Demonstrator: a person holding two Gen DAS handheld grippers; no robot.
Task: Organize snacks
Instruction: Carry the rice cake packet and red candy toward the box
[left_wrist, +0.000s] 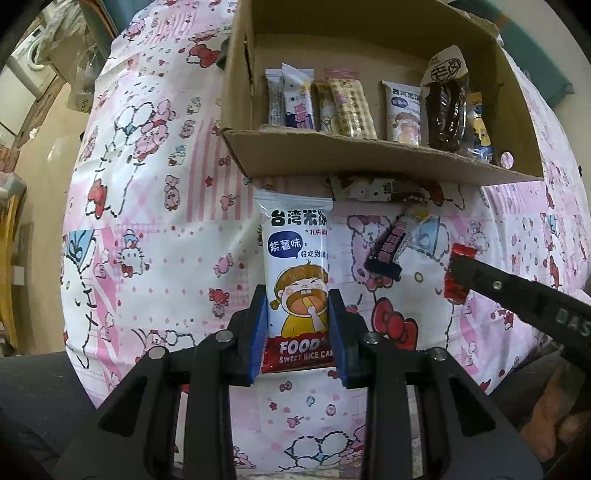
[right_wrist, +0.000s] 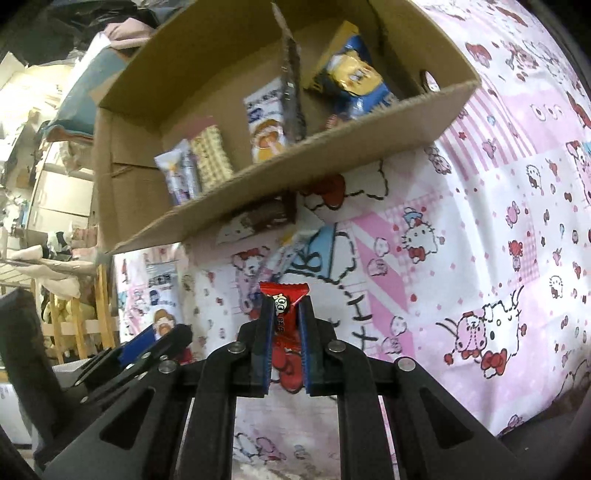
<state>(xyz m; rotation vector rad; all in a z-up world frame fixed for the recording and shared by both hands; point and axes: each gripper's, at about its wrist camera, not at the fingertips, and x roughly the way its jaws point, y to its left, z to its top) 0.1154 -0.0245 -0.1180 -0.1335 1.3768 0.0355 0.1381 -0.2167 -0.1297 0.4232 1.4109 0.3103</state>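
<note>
Both claws are loaded right now: the left gripper (left_wrist: 297, 314) is clamped on the white rice cake packet (left_wrist: 295, 266), long axis running straight ahead toward the cardboard box (left_wrist: 369, 162), and the right gripper (right_wrist: 286, 332) is pinched shut on a small red candy packet (right_wrist: 284, 299). The box sits just ahead of both, open side up on the cartoon-print cloth (left_wrist: 166, 221), with snacks already lined up inside. The left looks nearer and squarer to the near wall; the right would come in at a slant.

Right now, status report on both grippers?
Left gripper shut on rice cake packet. Right gripper shut on red candy. Cardboard box ahead, unobstructed.
</note>
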